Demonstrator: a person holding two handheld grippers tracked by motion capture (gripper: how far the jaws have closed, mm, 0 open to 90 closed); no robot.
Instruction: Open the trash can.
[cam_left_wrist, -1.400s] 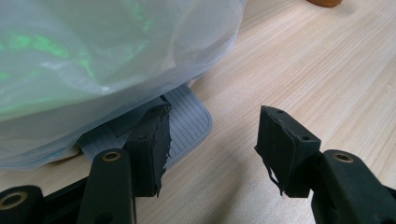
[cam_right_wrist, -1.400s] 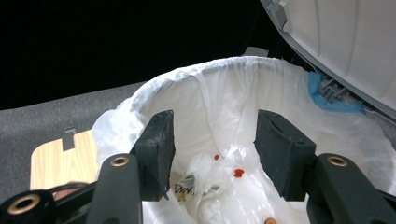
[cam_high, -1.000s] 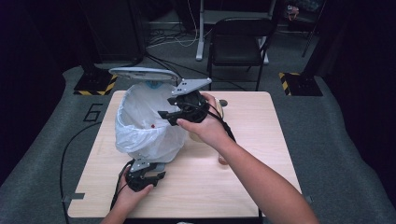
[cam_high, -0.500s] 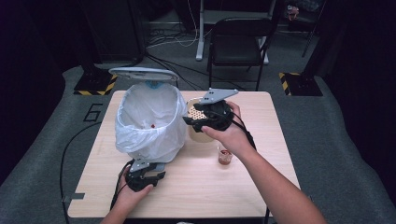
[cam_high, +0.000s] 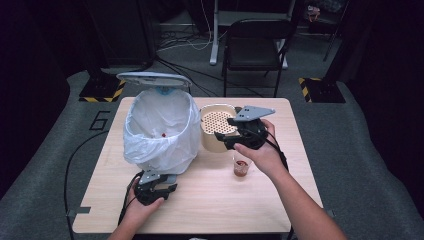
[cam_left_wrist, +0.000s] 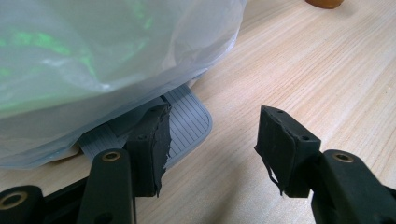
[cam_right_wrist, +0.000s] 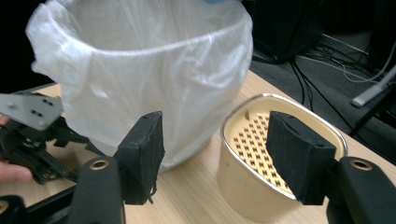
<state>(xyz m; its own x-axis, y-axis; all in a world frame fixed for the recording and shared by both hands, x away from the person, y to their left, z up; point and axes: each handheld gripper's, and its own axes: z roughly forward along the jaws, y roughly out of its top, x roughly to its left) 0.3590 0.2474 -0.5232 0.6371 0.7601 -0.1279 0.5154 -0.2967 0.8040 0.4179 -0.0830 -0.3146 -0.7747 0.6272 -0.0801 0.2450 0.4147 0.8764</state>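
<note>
Meanwhile left gripper jaws apart, pressing bin pedal

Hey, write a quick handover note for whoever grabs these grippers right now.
Left claw: open, one jaw pressing the bin pedal, lid up.
Right claw: open, empty, above the perforated tan container.
The lined bin has a small red bit inside. A small glass with red contents stands near the right hand.
Left, probably: tip the remaining waste into the bin, then release the pedal.
</note>
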